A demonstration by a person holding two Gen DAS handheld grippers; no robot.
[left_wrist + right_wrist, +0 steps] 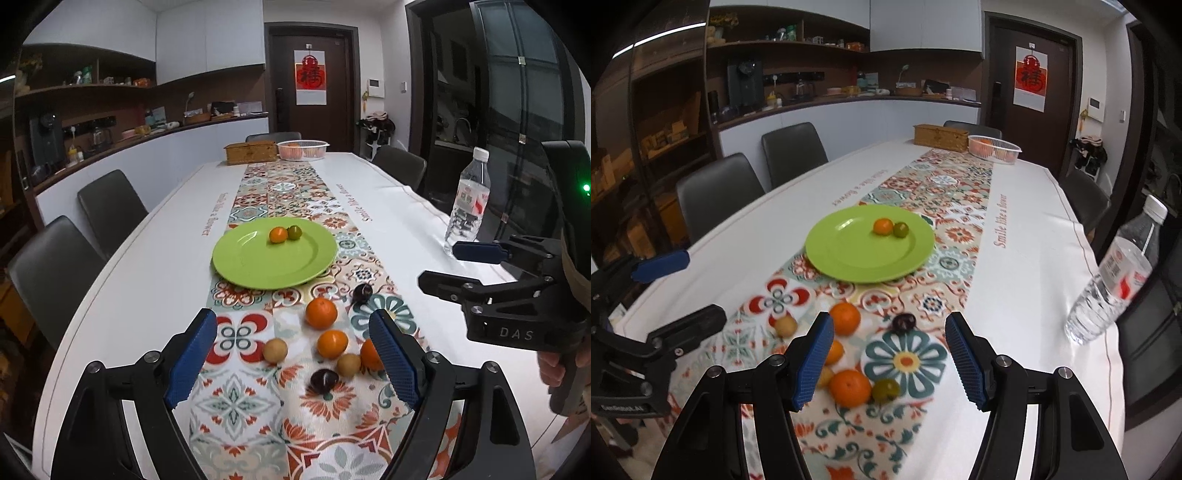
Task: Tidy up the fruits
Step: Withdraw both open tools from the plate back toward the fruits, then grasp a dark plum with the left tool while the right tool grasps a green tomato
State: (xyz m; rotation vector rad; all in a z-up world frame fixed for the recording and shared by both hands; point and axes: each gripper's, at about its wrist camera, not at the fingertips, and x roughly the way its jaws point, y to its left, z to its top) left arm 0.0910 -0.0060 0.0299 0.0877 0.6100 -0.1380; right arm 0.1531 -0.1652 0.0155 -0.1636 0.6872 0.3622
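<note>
A green plate (255,269) (846,258) sits on the patterned runner and holds a small orange fruit (278,235) (883,226) and a green fruit (294,232) (901,229). Loose fruit lies nearer: oranges (321,313) (332,343) (844,318) (849,386), tan round fruits (275,350) (348,364) (785,325), dark plums (362,291) (323,379) (903,322) and a green fruit (885,389). My left gripper (293,362) is open and empty above the loose fruit. My right gripper (890,360) is open and empty above them too.
A water bottle (468,201) (1115,280) stands near the table's right edge. A woven box (251,152) (940,137) and a white basket of fruit (303,148) (994,147) stand at the far end. Grey chairs (110,206) line the left side.
</note>
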